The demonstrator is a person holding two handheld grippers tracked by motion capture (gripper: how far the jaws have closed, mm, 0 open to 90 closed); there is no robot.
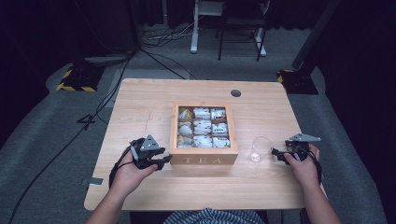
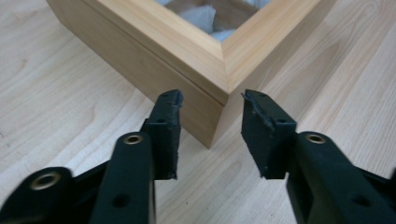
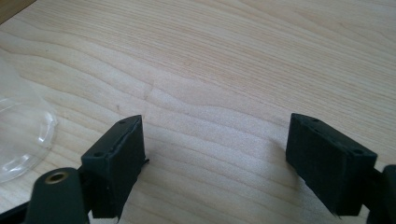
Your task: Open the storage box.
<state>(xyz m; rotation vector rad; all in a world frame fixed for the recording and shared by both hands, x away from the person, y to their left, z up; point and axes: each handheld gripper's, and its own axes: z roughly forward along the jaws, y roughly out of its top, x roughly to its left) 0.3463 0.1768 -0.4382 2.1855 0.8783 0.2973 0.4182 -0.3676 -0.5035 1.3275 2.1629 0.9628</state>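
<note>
Wooden tea box [image 1: 204, 160] standing open near the middle of the worktop [image 1: 144, 100], its nine compartments filled with tea bags [image 1: 202, 126]; the front wall bears the word TEA. The left tongs [image 1: 162, 161] lie level at the box's near left corner. In the left gripper view that corner [image 2: 212, 100] points into the gap between the two pads [image 2: 164, 135], which stand apart and press on nothing; no part of the box is clamped.

The right tongs [image 1: 279, 154] rest low on the worktop, set wide apart and holding nothing, just beside an empty clear glass [image 1: 259, 149] that stands between them and the box's right side.

Risks, as judged from this arrangement: a corner offers two faces sloping away from each other, so pads closing here would likely slide off the edge or twist the box instead of seizing it. A push from the left could drive the box toward the glass, which stands near enough to be struck and tipped. A jolt might also spill tea bags from the uncovered compartments.
</note>
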